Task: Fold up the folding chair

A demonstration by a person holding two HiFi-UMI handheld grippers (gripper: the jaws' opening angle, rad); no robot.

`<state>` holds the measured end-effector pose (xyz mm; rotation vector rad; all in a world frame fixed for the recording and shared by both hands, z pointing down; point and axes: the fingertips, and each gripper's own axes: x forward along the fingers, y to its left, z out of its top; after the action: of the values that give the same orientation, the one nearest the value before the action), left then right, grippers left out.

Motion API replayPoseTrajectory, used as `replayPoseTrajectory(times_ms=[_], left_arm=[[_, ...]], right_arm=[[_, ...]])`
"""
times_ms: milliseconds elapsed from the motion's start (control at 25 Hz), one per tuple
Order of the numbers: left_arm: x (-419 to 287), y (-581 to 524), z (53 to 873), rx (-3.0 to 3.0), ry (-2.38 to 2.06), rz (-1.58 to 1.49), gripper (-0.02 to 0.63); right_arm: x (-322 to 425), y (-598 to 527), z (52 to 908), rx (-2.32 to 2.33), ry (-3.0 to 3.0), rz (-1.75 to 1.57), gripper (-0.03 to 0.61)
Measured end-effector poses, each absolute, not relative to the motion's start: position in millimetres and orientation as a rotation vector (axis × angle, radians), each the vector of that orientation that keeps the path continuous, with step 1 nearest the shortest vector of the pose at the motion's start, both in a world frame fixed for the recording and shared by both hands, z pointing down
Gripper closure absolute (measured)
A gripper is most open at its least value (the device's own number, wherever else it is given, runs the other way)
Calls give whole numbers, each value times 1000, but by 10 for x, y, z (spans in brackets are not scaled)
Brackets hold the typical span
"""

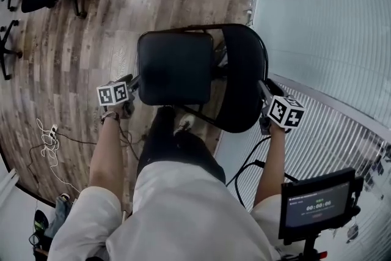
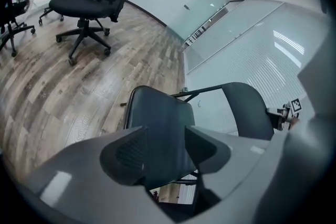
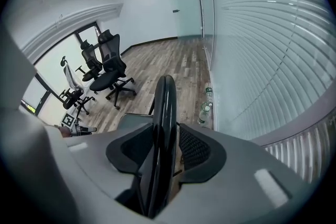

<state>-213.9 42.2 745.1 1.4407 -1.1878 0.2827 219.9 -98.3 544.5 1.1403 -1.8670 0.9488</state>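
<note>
Fingers of my left gripper (image 2: 176, 147) stand released and apart, the near edge of the folding chair's (image 1: 201, 70) black seat (image 2: 160, 118) lying in the gap between them, neither pad pressing on it; beyond those fingers and to their right rises the curved backrest (image 2: 247, 110), and far past them to the left a group of office chairs (image 2: 94, 2) stands on the wooden floor (image 2: 63, 86); fingers of my right gripper (image 3: 165, 147) straddle that backrest edge-on, its rim running straight up between them; a thin sliver of floor shows between it and the right-hand finger, so I read them as released, not clenched; two bottles (image 3: 206, 107) stand beyond the right-hand finger at the foot of the window blinds (image 3: 262, 50); the chair is unfolded, seat level, between the two grippers.
</note>
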Motion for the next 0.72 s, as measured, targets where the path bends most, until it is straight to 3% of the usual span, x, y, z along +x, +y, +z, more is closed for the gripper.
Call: replayPoseTrajectory(times_ms=[240, 480, 720], left_arm=[[-2210, 265, 7878, 1316, -1195, 206, 393], [-2079, 417, 8287, 1356, -1105, 368, 385], [-2115, 429, 8612, 1372, -1108, 341, 385]], right_arm=[[2104, -1134, 5533, 1112, -1840, 946, 423], [2134, -1162, 5572, 1141, -1855, 951, 425], [2172, -1130, 5566, 1153, -1866, 963, 425]])
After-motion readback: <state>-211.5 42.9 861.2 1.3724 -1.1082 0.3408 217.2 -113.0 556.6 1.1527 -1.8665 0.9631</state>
